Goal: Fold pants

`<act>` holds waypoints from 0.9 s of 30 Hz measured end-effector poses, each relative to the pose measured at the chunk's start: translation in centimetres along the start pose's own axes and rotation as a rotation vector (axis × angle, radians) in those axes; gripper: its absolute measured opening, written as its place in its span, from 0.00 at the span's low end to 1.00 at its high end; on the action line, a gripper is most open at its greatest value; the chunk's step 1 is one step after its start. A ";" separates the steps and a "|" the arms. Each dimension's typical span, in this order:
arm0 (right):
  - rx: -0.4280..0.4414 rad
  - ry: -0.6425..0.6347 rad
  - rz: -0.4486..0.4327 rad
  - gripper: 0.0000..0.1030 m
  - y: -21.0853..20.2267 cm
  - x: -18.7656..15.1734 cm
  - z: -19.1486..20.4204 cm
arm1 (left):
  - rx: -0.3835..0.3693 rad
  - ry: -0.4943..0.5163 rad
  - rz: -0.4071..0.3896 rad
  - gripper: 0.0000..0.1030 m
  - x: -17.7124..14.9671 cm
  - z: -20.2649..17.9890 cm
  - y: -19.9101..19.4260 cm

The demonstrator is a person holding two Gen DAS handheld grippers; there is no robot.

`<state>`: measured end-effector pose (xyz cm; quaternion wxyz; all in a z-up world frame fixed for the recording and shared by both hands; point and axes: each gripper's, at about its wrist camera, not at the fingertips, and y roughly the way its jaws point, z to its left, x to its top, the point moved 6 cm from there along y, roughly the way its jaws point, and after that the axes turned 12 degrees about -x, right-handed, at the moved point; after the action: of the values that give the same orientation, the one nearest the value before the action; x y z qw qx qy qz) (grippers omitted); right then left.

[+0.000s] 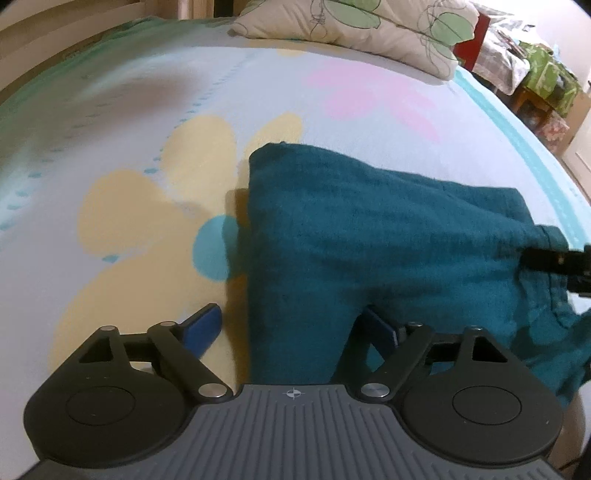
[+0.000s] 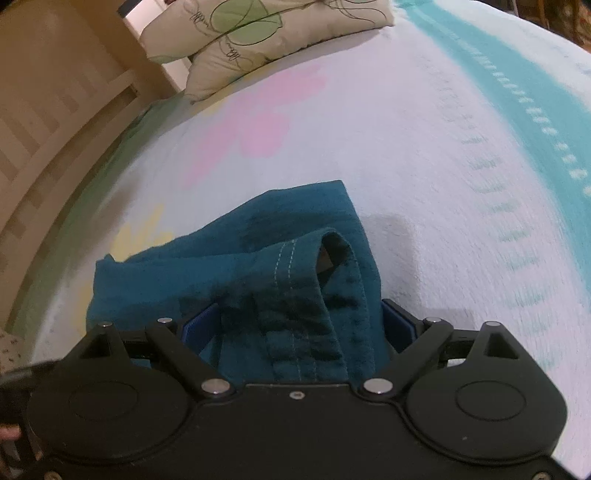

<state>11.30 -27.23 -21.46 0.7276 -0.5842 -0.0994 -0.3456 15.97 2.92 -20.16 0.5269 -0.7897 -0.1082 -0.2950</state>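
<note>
The teal pants lie partly folded on the flowered bed sheet. My left gripper stands open, with the near edge of the pants draped between its blue fingers. My right gripper is also open around the bunched waistband of the pants, its blue pads wide apart on either side of the cloth. The right gripper's black tip shows in the left wrist view at the right end of the pants.
A leaf-print pillow lies at the head of the bed; it also shows in the right wrist view. A wooden slatted headboard runs along the left. Cluttered boxes stand beyond the bed's right edge.
</note>
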 end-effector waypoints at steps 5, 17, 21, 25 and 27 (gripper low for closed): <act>0.006 -0.001 0.006 0.87 -0.1 0.1 0.0 | -0.004 -0.044 0.027 0.80 0.5 0.3 0.1; -0.022 -0.139 -0.046 0.25 -4.0 0.7 3.4 | 0.090 0.045 -0.121 0.06 2.0 -2.2 -4.0; 0.041 -0.176 -0.103 0.24 -6.2 2.3 7.0 | 0.111 0.070 -0.196 0.05 2.9 -1.1 -7.6; 0.164 -0.167 -0.096 0.23 -5.8 4.3 11.8 | 0.188 0.085 -0.252 0.05 4.5 2.0 -10.8; 0.193 -0.182 -0.086 0.24 -4.4 5.0 14.1 | 0.194 0.052 -0.254 0.05 5.2 4.0 -11.4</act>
<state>15.89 -16.57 -11.07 0.7530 -0.5355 -0.2228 -0.3107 16.02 10.54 -9.50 0.5617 -0.7071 -0.2217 -0.3678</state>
